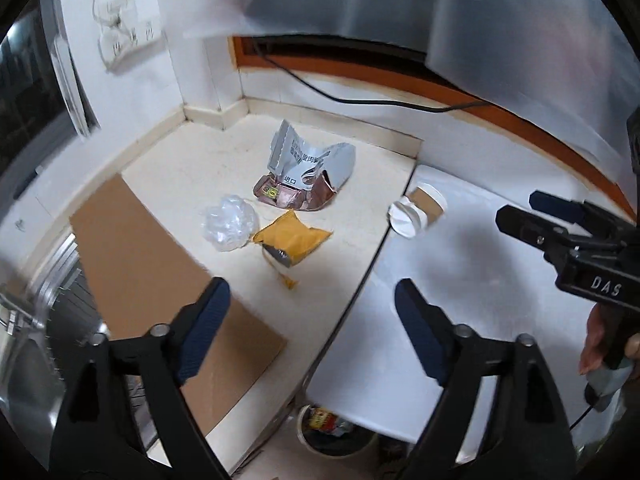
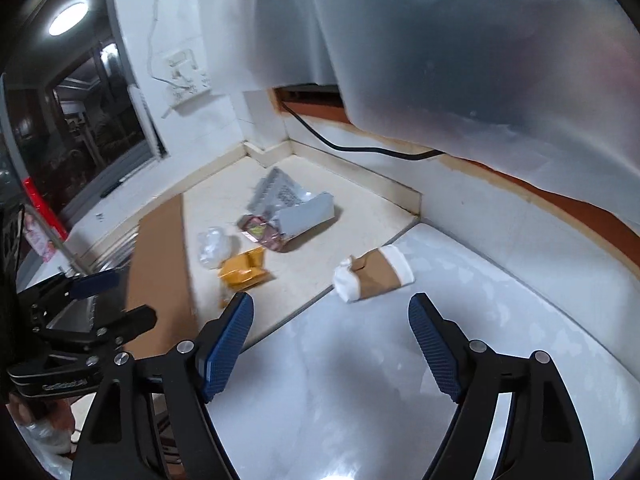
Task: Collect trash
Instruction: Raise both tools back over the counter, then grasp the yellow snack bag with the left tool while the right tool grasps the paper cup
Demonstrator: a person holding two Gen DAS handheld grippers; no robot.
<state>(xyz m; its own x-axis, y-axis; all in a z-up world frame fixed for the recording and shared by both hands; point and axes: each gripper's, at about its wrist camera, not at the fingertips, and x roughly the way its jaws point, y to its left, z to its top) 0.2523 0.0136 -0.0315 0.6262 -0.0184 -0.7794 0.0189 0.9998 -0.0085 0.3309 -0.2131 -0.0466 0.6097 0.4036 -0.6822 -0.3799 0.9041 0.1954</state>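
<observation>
Fingers spread, both grippers empty: left gripper (image 1: 312,320), right gripper (image 2: 332,344). Risk: paper cup (image 2: 374,276) rolling off when nudged.

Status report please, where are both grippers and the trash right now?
Left gripper and right gripper: jaws open, empty, above the counter. Paper cup, yellow wrapper, plastic wad, torn bag untouched. Nothing blocking. Bin below.

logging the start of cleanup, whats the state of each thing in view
left gripper: open, empty
right gripper: open, empty
paper cup: tipped on its side, where the counter meets the white surface
grey snack bag: torn open, crumpled
yellow wrapper: torn open, lying flat
clear plastic: balled up
cardboard sheet: lying flat
bin: below the counter, holds trash
</observation>
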